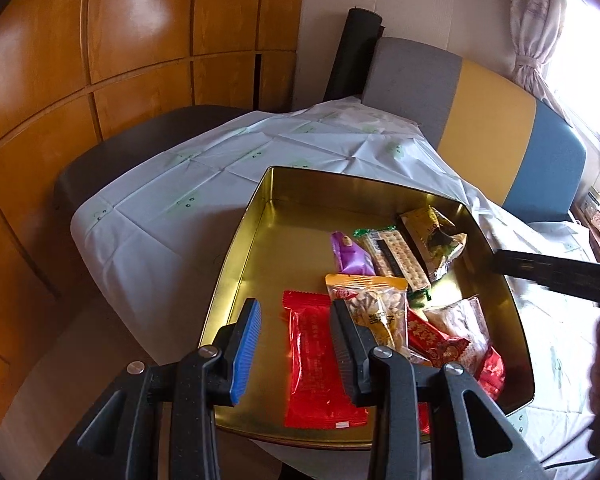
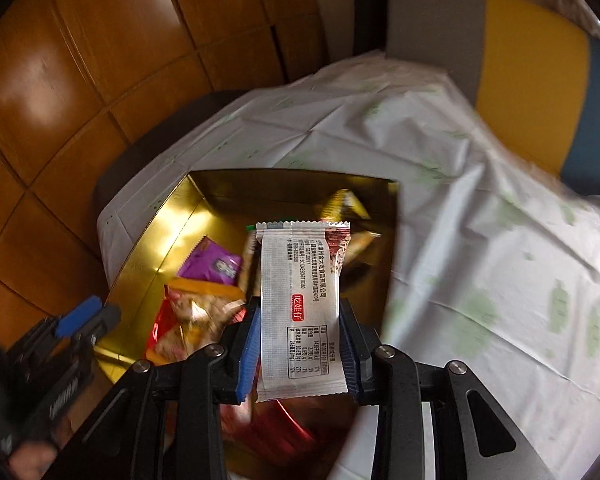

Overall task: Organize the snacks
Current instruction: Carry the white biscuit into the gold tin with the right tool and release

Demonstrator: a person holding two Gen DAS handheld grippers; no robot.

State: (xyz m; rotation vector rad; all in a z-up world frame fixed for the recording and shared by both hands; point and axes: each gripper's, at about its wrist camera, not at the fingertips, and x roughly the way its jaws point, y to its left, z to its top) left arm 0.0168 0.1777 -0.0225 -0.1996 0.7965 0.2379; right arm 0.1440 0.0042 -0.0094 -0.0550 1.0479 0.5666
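Gold tin point(image 1: 256, 216): rectangular, open-topped, shiny inside, standing on the white cloth point(image 1: 172, 184) with a faint green print that covers the table. The left and far parts of its floor are bare metal.

Contents, left wrist view:
- Red packet point(image 1: 320, 364), flat on the floor at the near left, lying beneath the left gripper.
- Orange-topped nut packet point(image 1: 370, 300), just right of the red packet and overlapping it slightly.
- Purple packet point(image 1: 350, 254), beyond the nut packet.
- Cracker pack point(image 1: 396, 258), clear wrap with a dark stripe, just right of the purple packet.
- Brown and yellow packet point(image 1: 434, 236), far right, touching the cracker pack.
- Red patterned packet point(image 1: 438, 340) and pale packet point(image 1: 460, 316), piled at the near right.

Left gripper point(image 1: 296, 360): jaws wide apart over the near left of the tin, nothing between them; blue pad point(image 1: 246, 352) on its left finger.

Right gripper point(image 2: 300, 344): jaws closed on the lower half of a white packet point(image 2: 300, 280), held upright above the near right of the tin, printed back side toward the camera, with a red label and a nutrition table. In the left wrist view only a dark bar of this gripper enters from the right edge.

Surroundings: a grey, yellow and blue panel point(image 1: 492, 120) beyond the table on the right; wooden cabinet doors point(image 1: 100, 60) on the left; a curtain point(image 1: 536, 40) at the far right.
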